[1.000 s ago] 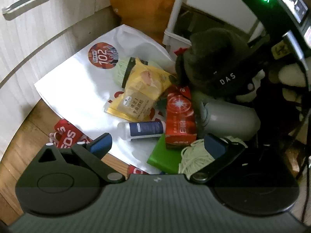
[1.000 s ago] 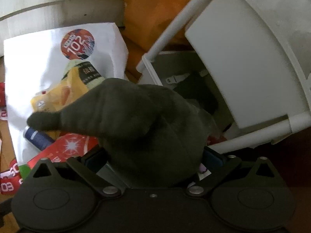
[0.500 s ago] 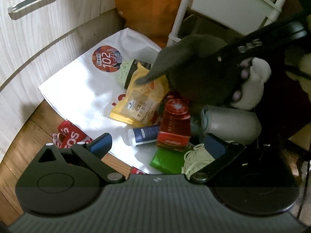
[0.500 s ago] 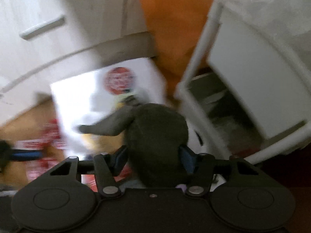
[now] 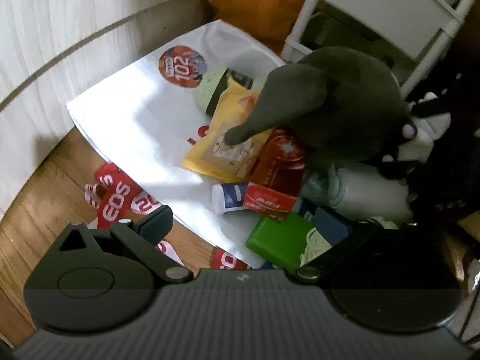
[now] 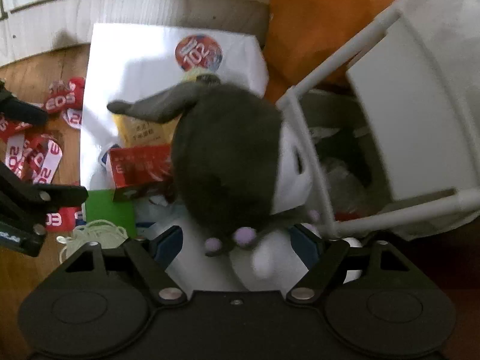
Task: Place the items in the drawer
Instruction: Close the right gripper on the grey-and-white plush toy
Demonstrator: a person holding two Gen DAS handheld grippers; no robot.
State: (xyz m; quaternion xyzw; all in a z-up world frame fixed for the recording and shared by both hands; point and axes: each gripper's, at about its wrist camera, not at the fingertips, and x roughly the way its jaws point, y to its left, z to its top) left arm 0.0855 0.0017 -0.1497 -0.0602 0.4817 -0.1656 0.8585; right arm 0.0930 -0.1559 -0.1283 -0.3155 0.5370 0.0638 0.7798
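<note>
A white paper bag (image 5: 126, 120) with a round red "102" print lies flat on the wooden floor (image 5: 36, 207), with a heap of goods at its 4 o'clock corner: a yellow crinkled snack packet (image 5: 228, 138), a glossy red carton (image 5: 279, 162), a small white bottle with a blue label (image 5: 228, 199), a flat green box (image 5: 279, 240), a pale green yarn ball (image 5: 210, 85), loose cream cord (image 6: 93, 234) and a smooth grey cylinder (image 5: 372, 193); red-and-white printed ribbons (image 5: 117, 198) sprawl on the floor at 9 o'clock of the heap; an orange bag (image 6: 318, 18) sits at 12 o'clock against the pale wood cabinet (image 5: 60, 30).

The dark grey plush toy (image 6: 228, 153), soft and rounded with 1 long ear pointing to 9 o'clock and lilac toe pads, sits between the fingers of the right gripper (image 6: 237, 240), whose jaws are opening, over the heap and just beside the white tube frame of the drawer unit (image 6: 312, 162); that frame stands between toy and drawer.

The open white drawer (image 6: 339, 150) at 3 o'clock holds dark and pale soft things, too blurred to name.

The left gripper (image 5: 243, 219) hangs wide and empty above the green box.
</note>
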